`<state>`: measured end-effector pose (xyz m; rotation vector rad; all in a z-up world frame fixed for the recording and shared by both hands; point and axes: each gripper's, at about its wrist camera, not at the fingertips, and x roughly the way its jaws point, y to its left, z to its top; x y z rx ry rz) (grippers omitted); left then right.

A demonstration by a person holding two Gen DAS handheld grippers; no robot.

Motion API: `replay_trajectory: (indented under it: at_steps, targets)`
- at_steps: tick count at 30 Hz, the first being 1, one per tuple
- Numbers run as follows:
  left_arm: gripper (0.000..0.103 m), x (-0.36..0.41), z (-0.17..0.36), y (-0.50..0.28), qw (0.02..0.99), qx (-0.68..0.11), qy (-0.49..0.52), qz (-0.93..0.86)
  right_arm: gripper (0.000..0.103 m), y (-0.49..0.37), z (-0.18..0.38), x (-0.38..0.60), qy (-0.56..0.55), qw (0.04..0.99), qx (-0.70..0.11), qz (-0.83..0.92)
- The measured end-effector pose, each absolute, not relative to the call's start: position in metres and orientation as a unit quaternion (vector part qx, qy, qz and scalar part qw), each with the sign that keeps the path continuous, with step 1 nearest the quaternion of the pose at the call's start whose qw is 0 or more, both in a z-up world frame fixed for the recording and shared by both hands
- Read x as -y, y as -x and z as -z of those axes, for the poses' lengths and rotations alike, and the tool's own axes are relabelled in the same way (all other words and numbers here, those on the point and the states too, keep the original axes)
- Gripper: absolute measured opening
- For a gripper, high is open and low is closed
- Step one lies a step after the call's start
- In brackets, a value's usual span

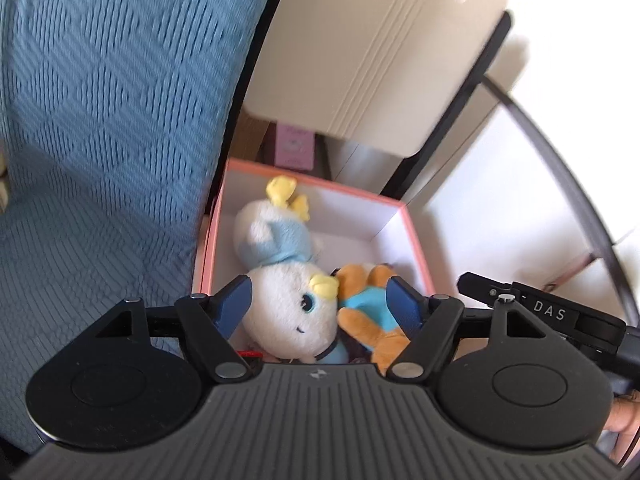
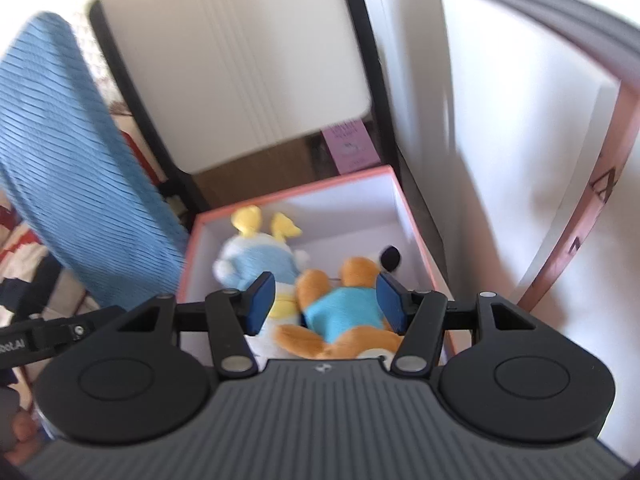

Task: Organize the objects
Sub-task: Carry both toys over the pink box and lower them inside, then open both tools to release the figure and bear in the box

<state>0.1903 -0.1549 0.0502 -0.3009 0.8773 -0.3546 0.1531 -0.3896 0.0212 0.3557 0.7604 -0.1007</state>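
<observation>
While our left gripper (image 1: 320,304) and right gripper (image 2: 326,302) hang above the box (image 1: 416,236) at frame centre, both stand wide with nothing between the pads. Just beyond them, low in the box, lie the duck (image 1: 288,308) and the bear (image 2: 344,308), touching side by side. We judge both toys light, soft and squashy, hardly fragile; the plump body or head is the best place to pinch. Farther off, upper centre, a beige panel (image 1: 360,48) rises, with blue fabric (image 1: 100,120) at the left.
</observation>
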Motion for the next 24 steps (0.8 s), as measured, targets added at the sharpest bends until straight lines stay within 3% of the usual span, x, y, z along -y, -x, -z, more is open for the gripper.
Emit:
replay_trajectory:
  at_steps: [13,24]
  targets:
    - [0.083,0.125,-0.12,-0.134,0.899,-0.359,0.139,0.209,0.059,-0.093,-0.073,0.35,-0.155,0.929,-0.334,0.031]
    - [0.083,0.112,-0.115,-0.1,0.898,-0.355,0.133,0.225,0.06,-0.036,-0.068,0.317,-0.147,0.927,-0.342,0.037]
